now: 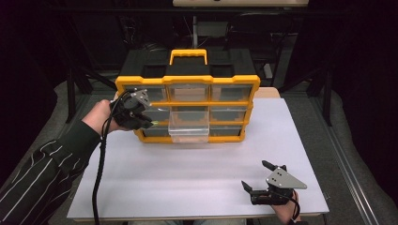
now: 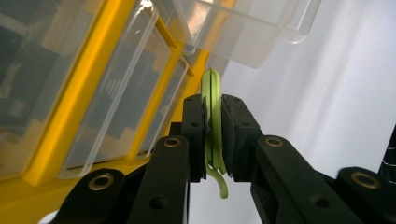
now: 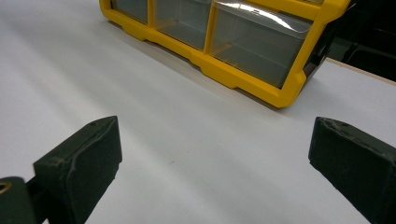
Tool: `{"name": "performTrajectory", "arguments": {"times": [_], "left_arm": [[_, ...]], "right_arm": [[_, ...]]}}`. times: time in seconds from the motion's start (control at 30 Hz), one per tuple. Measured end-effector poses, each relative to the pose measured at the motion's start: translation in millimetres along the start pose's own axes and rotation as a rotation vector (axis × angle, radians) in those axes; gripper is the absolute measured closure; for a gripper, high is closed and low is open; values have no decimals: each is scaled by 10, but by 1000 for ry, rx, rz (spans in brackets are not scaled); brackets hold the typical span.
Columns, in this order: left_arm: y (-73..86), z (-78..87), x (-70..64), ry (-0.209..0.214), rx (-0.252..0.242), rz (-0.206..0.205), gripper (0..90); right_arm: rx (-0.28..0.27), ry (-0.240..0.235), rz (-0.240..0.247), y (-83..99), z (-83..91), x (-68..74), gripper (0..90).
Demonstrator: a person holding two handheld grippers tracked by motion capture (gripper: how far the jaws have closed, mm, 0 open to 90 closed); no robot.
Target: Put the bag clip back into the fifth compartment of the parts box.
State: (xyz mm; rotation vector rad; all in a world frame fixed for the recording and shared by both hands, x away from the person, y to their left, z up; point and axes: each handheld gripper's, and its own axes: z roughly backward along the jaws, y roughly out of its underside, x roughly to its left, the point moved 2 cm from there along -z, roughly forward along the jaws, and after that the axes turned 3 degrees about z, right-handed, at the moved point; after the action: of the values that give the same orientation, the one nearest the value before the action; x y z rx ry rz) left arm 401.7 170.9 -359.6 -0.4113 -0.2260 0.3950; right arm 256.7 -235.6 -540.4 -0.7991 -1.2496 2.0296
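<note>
A yellow and black organizer [image 1: 187,101] with clear drawers stands at the back of the white table [image 1: 197,173]. Its middle drawer [image 1: 188,126] in the lower rows is pulled out toward me. My left gripper [image 1: 144,123] hovers at the cabinet's left front, shut on a thin light-green band [image 2: 212,121] that stands upright between its pads [image 2: 194,135]. The pulled-out drawer [image 2: 243,28] lies just beyond the band. My right gripper [image 1: 256,176] rests near the table's front right, open with nothing between its pads [image 3: 79,163]. The organizer's corner [image 3: 289,88] lies ahead of it.
A yellow carry handle [image 1: 188,55] tops the organizer. Dark stands and equipment fill the space behind the table. The white tabletop [image 3: 154,130] stretches bare between the right gripper and the organizer. A black cable [image 1: 99,173] trails from the left gripper along a striped sleeve [image 1: 42,178].
</note>
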Motion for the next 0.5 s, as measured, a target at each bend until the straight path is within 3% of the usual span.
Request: {"name": "performTrajectory", "arguments": {"times": [0.5], "left_arm": [[-146,134,17,-25,-1,-25,807]], "right_arm": [[2,2,-3,3,-10,-5,18]]}}
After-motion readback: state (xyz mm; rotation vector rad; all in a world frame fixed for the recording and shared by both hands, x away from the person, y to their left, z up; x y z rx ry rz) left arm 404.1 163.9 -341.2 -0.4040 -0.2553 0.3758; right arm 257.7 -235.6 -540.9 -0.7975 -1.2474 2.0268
